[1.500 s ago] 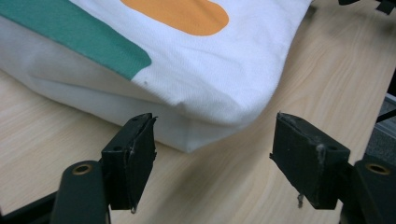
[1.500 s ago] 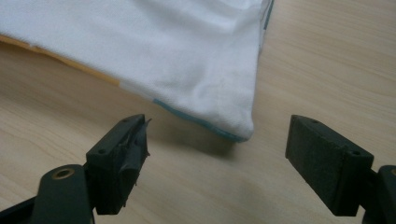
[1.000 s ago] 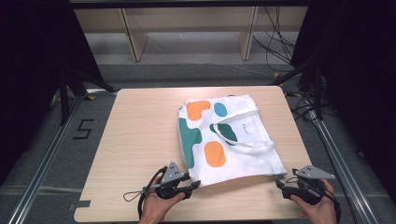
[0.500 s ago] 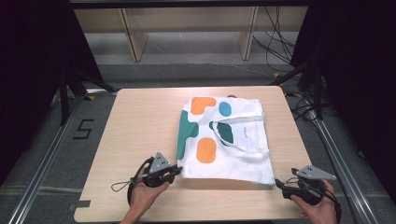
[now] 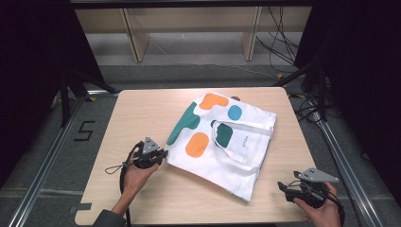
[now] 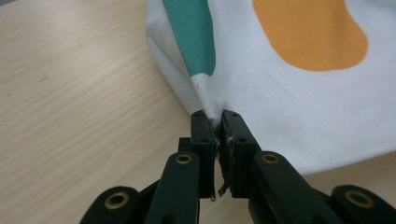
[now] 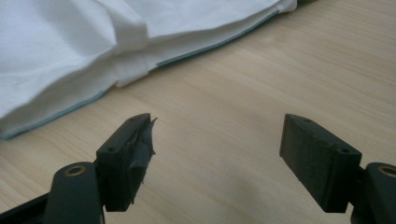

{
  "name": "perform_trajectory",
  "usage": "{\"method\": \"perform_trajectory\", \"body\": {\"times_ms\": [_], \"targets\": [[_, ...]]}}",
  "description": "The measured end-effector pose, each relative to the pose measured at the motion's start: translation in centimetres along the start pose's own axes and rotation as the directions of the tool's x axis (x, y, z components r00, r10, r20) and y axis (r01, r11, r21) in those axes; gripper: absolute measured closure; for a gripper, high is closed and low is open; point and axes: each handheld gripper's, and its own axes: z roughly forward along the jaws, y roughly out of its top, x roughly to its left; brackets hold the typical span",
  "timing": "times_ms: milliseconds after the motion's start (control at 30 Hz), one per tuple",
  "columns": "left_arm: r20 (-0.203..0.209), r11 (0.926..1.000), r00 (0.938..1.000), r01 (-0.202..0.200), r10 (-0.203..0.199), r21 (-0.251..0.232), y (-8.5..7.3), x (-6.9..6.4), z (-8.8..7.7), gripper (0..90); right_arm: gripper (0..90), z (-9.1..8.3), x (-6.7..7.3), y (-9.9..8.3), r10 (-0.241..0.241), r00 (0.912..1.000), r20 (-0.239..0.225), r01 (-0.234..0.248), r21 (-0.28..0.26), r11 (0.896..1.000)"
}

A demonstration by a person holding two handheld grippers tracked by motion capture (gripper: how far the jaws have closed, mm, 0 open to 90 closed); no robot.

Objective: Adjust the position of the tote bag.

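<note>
A white tote bag with orange and teal blotches lies flat and slanted on the desk, its straps folded across its top face. Its near-left corner sits between the jaws of the left gripper, which are clamped together on the cloth; in the left gripper view a pinch of white fabric, just below a teal patch, rises out of the narrow slit between the two pads. The left hand reaches in from the desk's near edge, forearm angled up toward the bag, jaws pointing at its corner. The right gripper rests low at the near-right of the desk, held by the right hand. Its jaws stand wide apart with bare wood between them, and the bag's edge lies just ahead of them, untouched.
</note>
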Motion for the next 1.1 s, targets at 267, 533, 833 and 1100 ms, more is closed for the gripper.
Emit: {"method": "perform_trajectory", "body": {"times_ms": [267,533,833,1100], "targets": [[-0.085,0.9982,0.9957,-0.032,0.036,0.050,1.6,2.9,2.0,84.1,26.6,0.1,0.2,0.1,0.024,0.9996,-0.012,-0.024,0.012,1.000],[-0.142,0.9984,0.9892,-0.032,0.038,0.046,2.6,5.2,4.1,84.1,26.6,0.0,0.4,0.0,0.035,0.9994,0.006,-0.035,0.014,0.999],[-0.193,0.9987,0.9803,0.046,-0.042,0.021,3.6,4.8,3.0,54.2,26.6,0.1,0.2,0.1,0.009,1.0000,-0.002,-0.009,0.011,1.000],[0.045,0.9977,0.9988,-0.015,0.018,-0.067,4.8,-4.9,-1.3,36.7,26.5,0.3,0.1,0.0,-0.008,0.9997,-0.025,0.009,0.025,1.000]]}}
